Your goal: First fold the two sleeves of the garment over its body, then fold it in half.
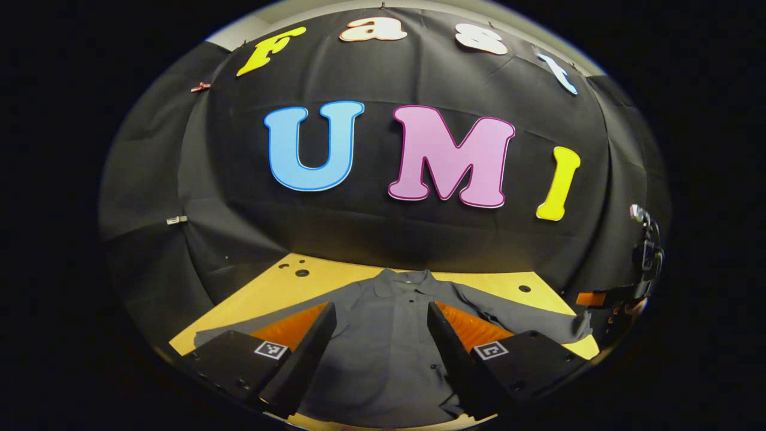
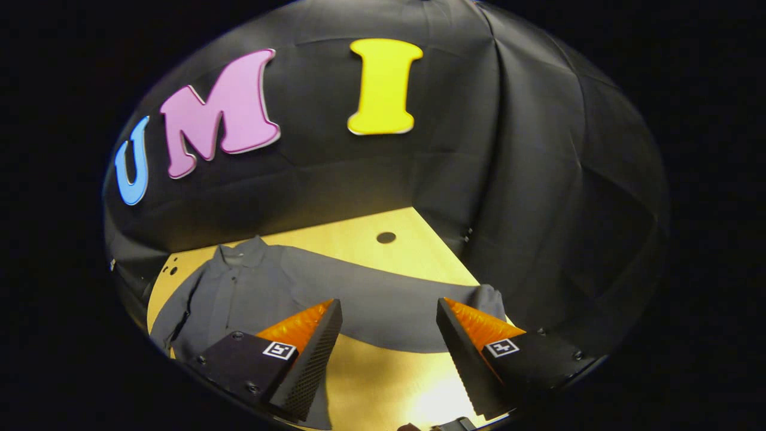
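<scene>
A grey long-sleeved shirt (image 1: 383, 335) lies flat on the yellow table (image 1: 281, 281), collar toward the back wall, both sleeves spread out to the sides. My left gripper (image 1: 380, 335) hovers open above the shirt's front, nothing between its fingers. In the right gripper view the shirt (image 2: 239, 293) lies at the left, and one sleeve (image 2: 389, 305) stretches across to a cuff near the table's right edge. My right gripper (image 2: 389, 329) stands open over that sleeve, holding nothing. At the far right of the left gripper view the other gripper (image 1: 643, 263) shows beside the table.
The black cloth wall closes the table at the back and on both sides. The tabletop has round holes at the back left (image 1: 301, 273) and back right (image 2: 386, 237). Bare yellow table (image 2: 383, 383) lies below the sleeve in the right gripper view.
</scene>
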Demonstrator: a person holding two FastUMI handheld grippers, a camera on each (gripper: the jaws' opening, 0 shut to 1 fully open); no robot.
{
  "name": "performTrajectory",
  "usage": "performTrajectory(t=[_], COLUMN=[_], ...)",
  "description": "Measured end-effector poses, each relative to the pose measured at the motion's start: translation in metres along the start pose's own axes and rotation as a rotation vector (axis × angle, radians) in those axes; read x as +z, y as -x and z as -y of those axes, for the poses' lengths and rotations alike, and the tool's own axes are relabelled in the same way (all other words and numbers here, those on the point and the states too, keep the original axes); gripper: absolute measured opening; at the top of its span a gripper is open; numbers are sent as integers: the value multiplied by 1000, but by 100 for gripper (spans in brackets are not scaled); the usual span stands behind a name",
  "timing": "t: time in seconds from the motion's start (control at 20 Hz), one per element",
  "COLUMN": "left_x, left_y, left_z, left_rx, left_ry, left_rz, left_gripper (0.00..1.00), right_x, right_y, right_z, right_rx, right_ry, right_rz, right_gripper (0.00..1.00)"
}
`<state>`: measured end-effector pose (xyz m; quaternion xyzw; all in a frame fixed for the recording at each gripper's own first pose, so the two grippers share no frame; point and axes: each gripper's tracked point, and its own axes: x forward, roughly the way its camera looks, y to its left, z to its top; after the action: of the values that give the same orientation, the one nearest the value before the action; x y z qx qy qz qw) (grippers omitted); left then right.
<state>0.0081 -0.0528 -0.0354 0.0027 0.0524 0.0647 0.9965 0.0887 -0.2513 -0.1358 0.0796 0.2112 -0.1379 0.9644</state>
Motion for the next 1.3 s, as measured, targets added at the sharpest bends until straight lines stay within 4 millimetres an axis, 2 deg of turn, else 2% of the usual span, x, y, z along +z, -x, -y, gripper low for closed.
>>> performTrajectory(t=[0.2,0.35,0.5,0.55,0.7,1.0,1.3], left_x=[-3,-3,-3,-6,-13,-24,-31], left_y=[-4,-3,-1,-1,-3,-4,-7], left_z=[22,38,43,43,37,21,14], left_rx=[-40,-69,-91,-91,-75,-31,-6], left_ry=[-47,-53,-87,-87,-82,-71,-55], left_rz=[-25,-41,-43,-51,-79,-117,-138], left_gripper=[97,97,97,97,97,97,97], right_x=[-23,-45,-58,-63,-79,-101,-117], right_y=[-30,-51,-70,-74,-96,-128,-139], right_z=[41,72,92,95,119,132,137], right_rx=[-40,-90,-118,-124,-168,-214,-228], right_ry=[-81,-55,-79,-94,-95,-139,-112], right_rz=[-79,-146,-185,-200,-242,-308,-353], right_gripper=[98,98,99,99,99,99,99])
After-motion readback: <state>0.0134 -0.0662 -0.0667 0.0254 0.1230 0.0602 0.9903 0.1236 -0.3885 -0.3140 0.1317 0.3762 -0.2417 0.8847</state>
